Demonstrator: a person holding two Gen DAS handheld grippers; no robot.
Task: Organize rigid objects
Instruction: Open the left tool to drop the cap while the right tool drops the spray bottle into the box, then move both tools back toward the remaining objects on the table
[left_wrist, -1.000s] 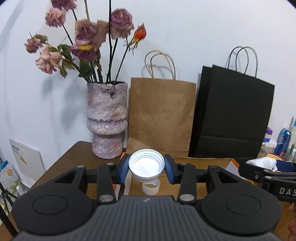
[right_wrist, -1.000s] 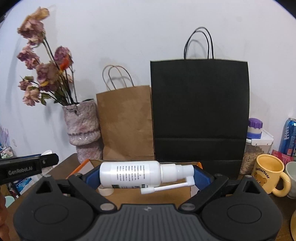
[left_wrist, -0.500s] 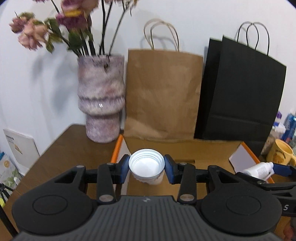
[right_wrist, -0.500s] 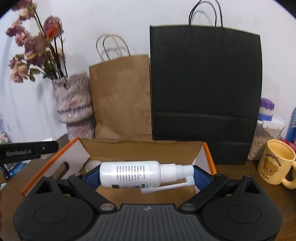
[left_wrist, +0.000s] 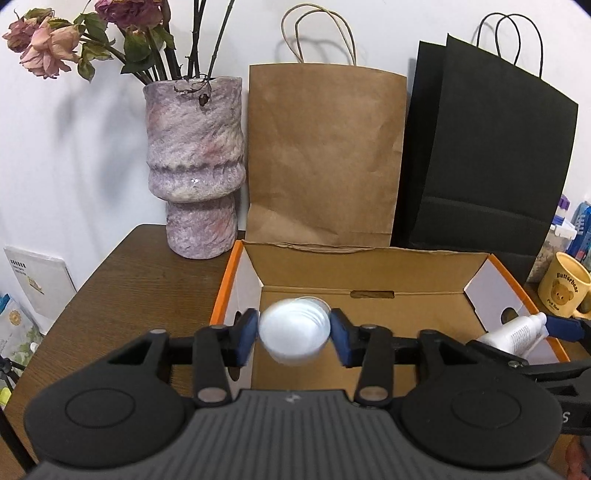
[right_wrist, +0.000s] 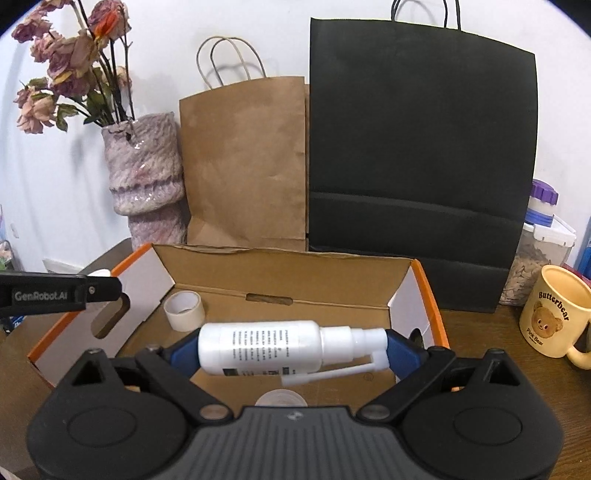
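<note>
Left gripper (left_wrist: 294, 334) jaws opening, blurred cup (left_wrist: 294, 332) probably loose; right gripper (right_wrist: 291, 349) clamps spray bottle (right_wrist: 266, 349).

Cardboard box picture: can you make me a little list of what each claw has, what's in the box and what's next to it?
Left claw: jaws opening, blurry white cup between them, over the box
Right claw: shut on a white spray bottle, held sideways over the box
Cardboard box: open, orange edges, on the wooden table
Inside box: tape roll in the far left corner
Behind box: vase with dried roses, brown bag, black bag
Right of box: yellow mug with a bear
</note>
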